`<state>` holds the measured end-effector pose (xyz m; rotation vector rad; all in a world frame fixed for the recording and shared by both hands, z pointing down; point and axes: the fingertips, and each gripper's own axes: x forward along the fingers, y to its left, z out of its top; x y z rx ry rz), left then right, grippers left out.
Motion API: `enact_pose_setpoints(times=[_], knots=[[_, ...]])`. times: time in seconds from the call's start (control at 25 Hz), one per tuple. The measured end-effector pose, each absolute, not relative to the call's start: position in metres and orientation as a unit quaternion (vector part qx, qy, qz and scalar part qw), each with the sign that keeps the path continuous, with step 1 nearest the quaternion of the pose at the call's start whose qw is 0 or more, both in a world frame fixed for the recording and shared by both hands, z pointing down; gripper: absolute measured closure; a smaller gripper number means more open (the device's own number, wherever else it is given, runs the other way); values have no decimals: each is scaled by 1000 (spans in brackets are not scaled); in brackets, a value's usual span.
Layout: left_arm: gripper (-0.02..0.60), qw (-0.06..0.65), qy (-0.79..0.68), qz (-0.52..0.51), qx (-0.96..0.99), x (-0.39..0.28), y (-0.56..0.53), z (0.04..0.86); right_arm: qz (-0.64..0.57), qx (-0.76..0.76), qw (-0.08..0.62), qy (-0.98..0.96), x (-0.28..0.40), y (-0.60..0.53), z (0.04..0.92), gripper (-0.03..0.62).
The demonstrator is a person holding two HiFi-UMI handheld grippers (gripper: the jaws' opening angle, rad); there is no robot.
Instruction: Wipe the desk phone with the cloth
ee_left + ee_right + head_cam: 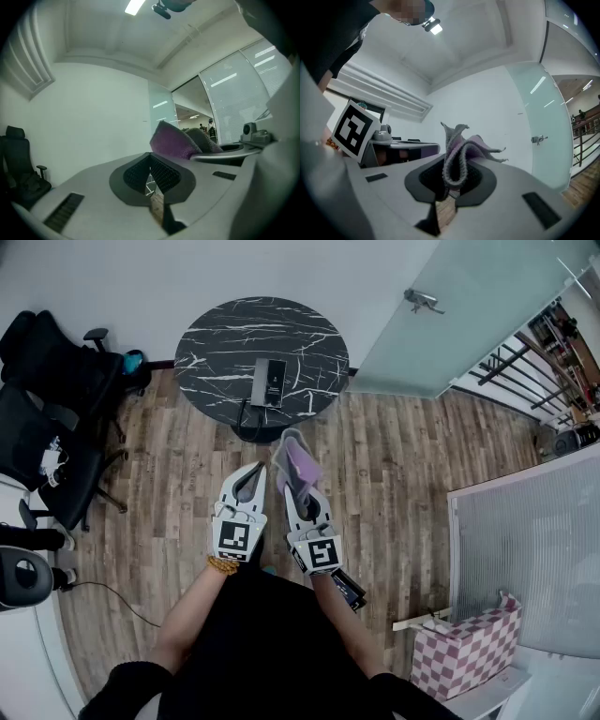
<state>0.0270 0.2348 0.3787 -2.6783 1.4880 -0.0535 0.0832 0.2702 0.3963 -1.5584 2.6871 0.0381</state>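
The dark desk phone [269, 382] lies on a round black marble table [216, 343] across the wood floor, well ahead of both grippers. My right gripper [298, 474] is held in mid-air and is shut on a purple and grey cloth [300, 463]. In the right gripper view the cloth [457, 157] stands folded up out of the closed jaws of that gripper [451, 182]. My left gripper [249, 480] hangs just left of it, shut with nothing in it. The left gripper view shows its pads [161, 174] meeting, with the cloth [172, 140] beside them.
Black office chairs [52, 413] stand at the left by a white desk edge. A frosted glass door [459, 306] is behind the table at the right. A white partition [534, 549] and a pink checkered box [466, 651] stand at the right.
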Motion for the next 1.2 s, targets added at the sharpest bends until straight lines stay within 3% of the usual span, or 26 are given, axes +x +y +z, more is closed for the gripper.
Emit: enact_pose_setpoints(times=[0.52,1.2], knots=[[569,25,480,-33,-876,35,181,393,-29,-489,18,872,86,221,411,539],[569,-4,492,-46,-869,1,44,401,-63,-448,-41,891,59,76,423,539]])
